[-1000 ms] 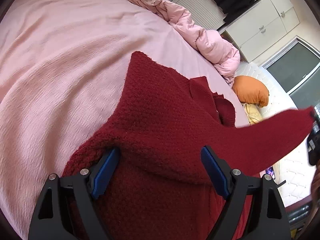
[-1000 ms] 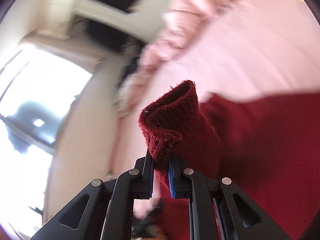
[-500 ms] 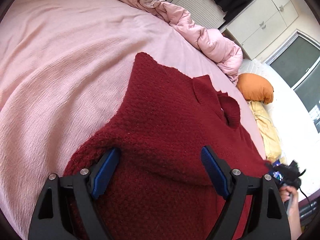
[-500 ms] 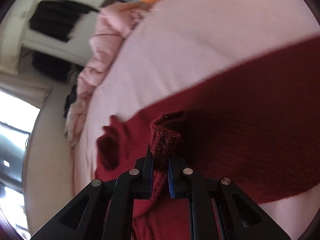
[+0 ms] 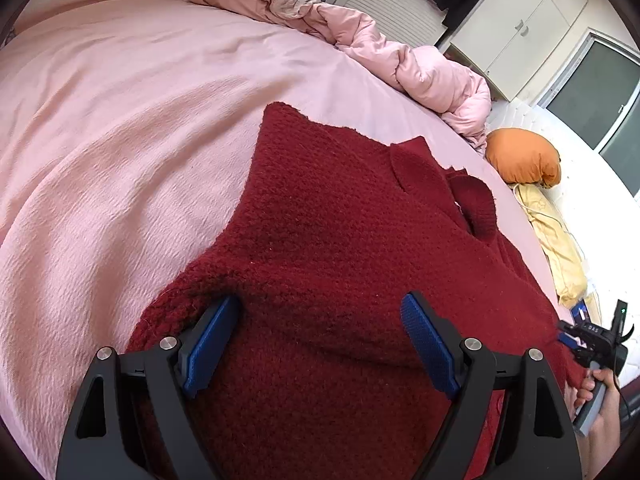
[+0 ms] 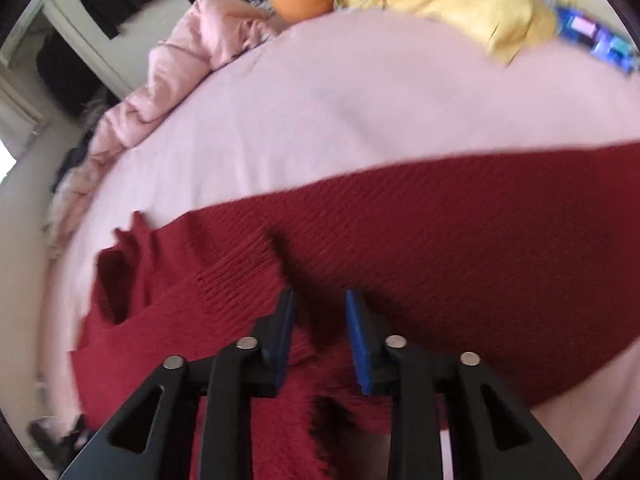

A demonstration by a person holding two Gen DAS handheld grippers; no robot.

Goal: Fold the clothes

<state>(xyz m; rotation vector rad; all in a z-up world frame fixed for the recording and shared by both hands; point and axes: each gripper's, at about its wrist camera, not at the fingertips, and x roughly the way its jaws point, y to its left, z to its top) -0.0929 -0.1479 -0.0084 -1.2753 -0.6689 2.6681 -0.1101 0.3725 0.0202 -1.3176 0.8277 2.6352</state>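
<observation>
Right wrist view shows my right gripper (image 6: 320, 322) released over the red sweater (image 6: 440, 248), left gripper (image 5: 320, 336) spread wide on it; next, regrasp an edge.

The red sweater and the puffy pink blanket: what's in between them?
Only bare pink bedsheet lies between the red sweater and the puffy pink blanket. The left wrist view shows it best.
</observation>
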